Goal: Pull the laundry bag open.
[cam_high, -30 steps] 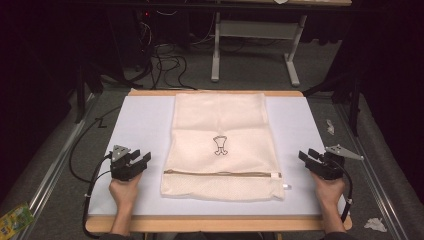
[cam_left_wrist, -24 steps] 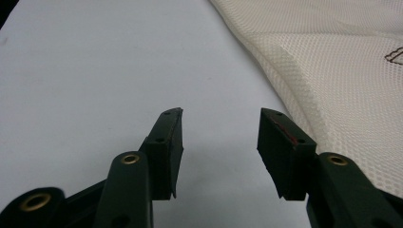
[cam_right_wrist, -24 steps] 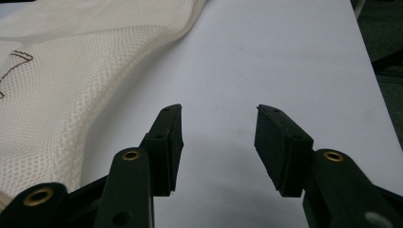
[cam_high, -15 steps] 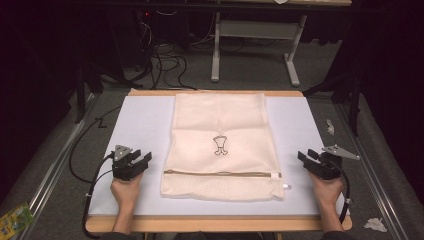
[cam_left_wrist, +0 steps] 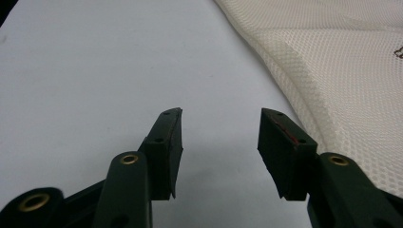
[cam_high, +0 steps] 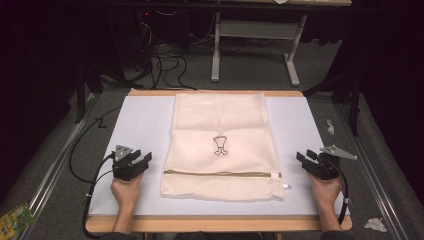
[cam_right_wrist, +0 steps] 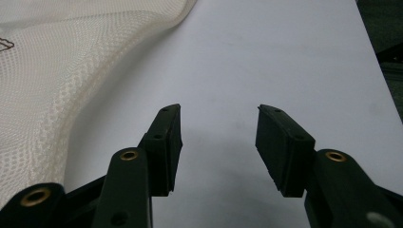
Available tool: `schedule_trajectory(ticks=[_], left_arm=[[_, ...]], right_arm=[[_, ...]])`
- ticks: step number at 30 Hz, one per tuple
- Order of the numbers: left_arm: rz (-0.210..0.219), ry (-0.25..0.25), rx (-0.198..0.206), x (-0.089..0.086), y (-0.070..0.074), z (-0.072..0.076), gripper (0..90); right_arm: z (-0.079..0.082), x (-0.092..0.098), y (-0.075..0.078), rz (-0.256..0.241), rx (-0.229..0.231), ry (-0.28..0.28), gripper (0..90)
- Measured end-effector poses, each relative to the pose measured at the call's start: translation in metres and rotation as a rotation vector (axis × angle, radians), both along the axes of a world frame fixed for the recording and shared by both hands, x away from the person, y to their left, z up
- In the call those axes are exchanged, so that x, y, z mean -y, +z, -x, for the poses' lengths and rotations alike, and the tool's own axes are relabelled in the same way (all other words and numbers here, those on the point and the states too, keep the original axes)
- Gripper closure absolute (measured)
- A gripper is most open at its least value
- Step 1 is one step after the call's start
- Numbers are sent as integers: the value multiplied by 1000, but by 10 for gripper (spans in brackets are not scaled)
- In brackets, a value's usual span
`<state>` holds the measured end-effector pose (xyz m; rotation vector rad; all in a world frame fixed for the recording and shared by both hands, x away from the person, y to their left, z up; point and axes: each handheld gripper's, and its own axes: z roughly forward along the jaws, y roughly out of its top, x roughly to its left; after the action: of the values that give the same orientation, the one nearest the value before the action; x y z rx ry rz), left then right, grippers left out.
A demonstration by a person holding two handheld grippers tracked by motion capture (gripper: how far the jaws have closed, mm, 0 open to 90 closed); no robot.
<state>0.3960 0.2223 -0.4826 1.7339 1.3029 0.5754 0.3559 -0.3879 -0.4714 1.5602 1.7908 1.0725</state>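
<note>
Flat cream mesh bag (cam_high: 222,145), seemingly zippered, lies rectangular.

Beyond my desk (cam_high: 150,125), grey carpet (cam_high: 250,75) is lying in dim light, cables (cam_high: 160,55) trailing beside a white table frame (cam_high: 255,35).

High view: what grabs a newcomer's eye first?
The cream mesh laundry bag lying flat mid-table, zipper near its front edge, small dark logo at centre. Flanking it, the left gripper and right gripper rest on the white tabletop, jaws open, clear of the bag.
</note>
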Motion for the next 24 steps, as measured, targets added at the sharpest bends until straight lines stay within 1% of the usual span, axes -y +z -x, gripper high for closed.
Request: schedule_trajectory(ticks=[5,8,14,20,24], left_arm=[[3,-2,-6,0,0,-1,502],[4,-4,-14,0,-1,-1,488],[-5,-11,-5,1,-1,0,480],[-7,-14,0,1,-1,0,476],[-7,-15,1,1,-1,1,475]], right_arm=[[0,0,-1,9,2,4,519],[0,-1,-3,8,-8,2,512],[1,-1,-3,10,2,5,501],[2,-1,-3,4,3,2,487],[2,-2,-3,18,6,9,486]])
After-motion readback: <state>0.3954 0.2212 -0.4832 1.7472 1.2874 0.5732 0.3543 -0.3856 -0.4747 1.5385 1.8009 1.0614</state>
